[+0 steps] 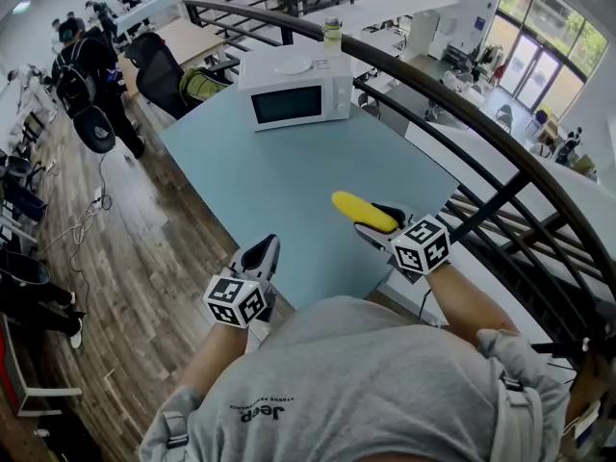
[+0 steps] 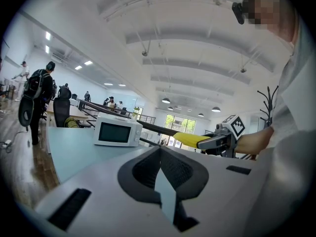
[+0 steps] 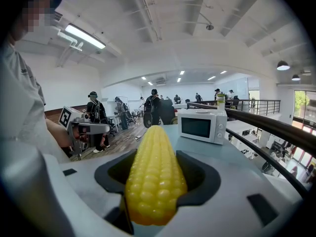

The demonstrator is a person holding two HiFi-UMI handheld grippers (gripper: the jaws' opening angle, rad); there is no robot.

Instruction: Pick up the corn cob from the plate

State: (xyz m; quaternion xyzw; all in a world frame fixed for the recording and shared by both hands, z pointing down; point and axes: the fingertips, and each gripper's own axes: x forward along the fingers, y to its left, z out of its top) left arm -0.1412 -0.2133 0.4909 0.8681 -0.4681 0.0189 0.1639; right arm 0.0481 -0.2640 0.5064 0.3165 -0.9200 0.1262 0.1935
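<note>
We noted the right tongs (image 1: 383,223) clamped on the corn (image 3: 155,174), its tip jutting ahead of them, the left tongs (image 2: 161,176) closed and empty; we judged a firm, level hold wisest.

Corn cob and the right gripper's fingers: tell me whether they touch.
Touching. The right gripper view shows the corn cob wedged between the fingers, both pressed against its sides.

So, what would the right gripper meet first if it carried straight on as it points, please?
Most likely the pale blue table top, left of the microwave, with the held corn cob touching first; depth is unclear.
</note>
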